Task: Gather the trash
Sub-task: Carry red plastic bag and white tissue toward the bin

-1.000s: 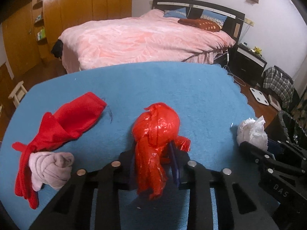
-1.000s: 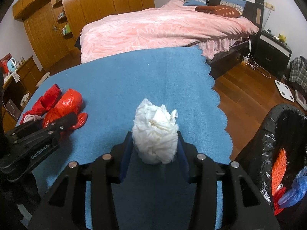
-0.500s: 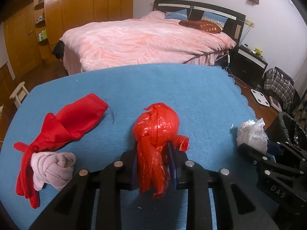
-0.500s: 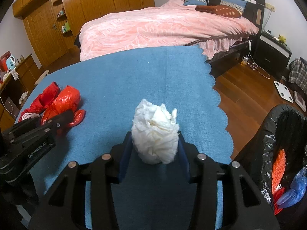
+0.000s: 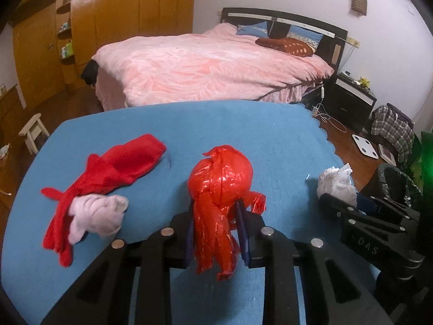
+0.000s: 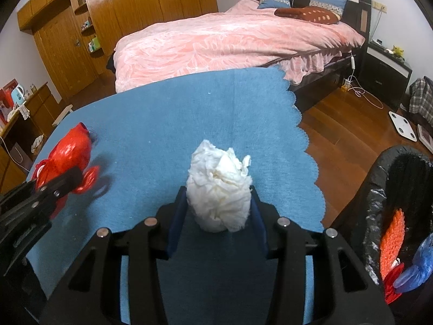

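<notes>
My left gripper [image 5: 216, 233] is shut on a crumpled red plastic bag [image 5: 220, 178] and holds it just above the blue-covered table [image 5: 216, 124]. The bag also shows in the right wrist view [image 6: 70, 154]. My right gripper [image 6: 217, 216] is shut on a white crumpled paper wad [image 6: 219, 187], also seen in the left wrist view [image 5: 337, 180]. A black-lined trash bin [image 6: 379, 203] stands off the table's right edge, with orange, red and blue trash inside.
A red cloth [image 5: 113, 168] and a pale pink rolled cloth [image 5: 100, 214] lie on the table's left side. A pink bed [image 5: 211, 65] stands behind the table. Wooden floor, a white scale [image 6: 403, 126] and a nightstand [image 6: 387, 70] are to the right.
The left gripper has closed tighter on the red bag and lifted it slightly. The right gripper holds the paper wad and has risen a little.
</notes>
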{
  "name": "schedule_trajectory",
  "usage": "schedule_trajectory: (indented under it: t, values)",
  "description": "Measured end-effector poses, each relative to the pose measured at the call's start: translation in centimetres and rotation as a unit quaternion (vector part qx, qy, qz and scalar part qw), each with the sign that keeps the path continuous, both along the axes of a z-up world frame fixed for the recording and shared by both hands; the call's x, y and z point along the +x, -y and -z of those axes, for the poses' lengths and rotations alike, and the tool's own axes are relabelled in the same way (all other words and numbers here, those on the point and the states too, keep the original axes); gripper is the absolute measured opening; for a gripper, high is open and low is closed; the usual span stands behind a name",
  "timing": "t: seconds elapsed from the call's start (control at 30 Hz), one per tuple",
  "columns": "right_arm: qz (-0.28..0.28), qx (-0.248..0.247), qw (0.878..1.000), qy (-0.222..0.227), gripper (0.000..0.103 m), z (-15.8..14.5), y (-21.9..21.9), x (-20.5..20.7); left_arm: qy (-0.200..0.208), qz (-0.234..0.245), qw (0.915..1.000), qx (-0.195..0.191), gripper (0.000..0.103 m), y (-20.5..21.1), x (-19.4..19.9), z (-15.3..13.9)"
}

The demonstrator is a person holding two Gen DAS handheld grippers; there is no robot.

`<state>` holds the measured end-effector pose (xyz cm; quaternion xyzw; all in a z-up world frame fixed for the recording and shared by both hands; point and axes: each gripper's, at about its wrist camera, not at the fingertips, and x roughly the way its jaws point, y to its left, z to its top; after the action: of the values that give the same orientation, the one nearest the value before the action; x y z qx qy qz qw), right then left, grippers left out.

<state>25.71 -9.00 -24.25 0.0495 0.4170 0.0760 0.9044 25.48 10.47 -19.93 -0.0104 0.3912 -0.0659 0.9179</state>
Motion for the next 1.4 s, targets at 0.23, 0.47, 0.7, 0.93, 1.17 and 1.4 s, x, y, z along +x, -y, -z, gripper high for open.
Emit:
schedule_trajectory:
  t: [0.23,0.47,0.7,0.93,1.17,1.4]
  values:
    - [-0.003,0.019,1.000,0.016,0.043,-2.6,0.7,-2.5,0.010,-0.016,0.9998,-0.003,0.026,0.1,-2.7,-2.7]
    - [-0.013,0.036,0.998,0.049,0.043,-6.9,1.9,-5.7,0.028,-0.012,0.9995,-0.002,0.026,1.5,-5.1,-6.0]
    - [-0.010,0.042,0.996,0.078,0.043,-10.6,4.1,-9.4,0.051,0.014,0.9986,-0.008,0.026,3.6,-6.8,-8.8]
    - [0.006,0.034,0.995,0.098,0.043,-12.8,6.8,-12.1,0.067,0.049,0.9965,-0.011,0.026,6.4,-8.2,-10.7]
    - [0.036,0.019,0.993,0.112,0.043,-14.0,10.7,-14.4,0.069,0.085,0.9939,-0.013,0.026,10.0,-8.8,-11.1]
    - [0.075,0.010,0.991,0.111,0.043,-13.4,14.6,-16.1,0.063,0.127,0.9897,-0.017,0.026,14.0,-9.4,-10.9]
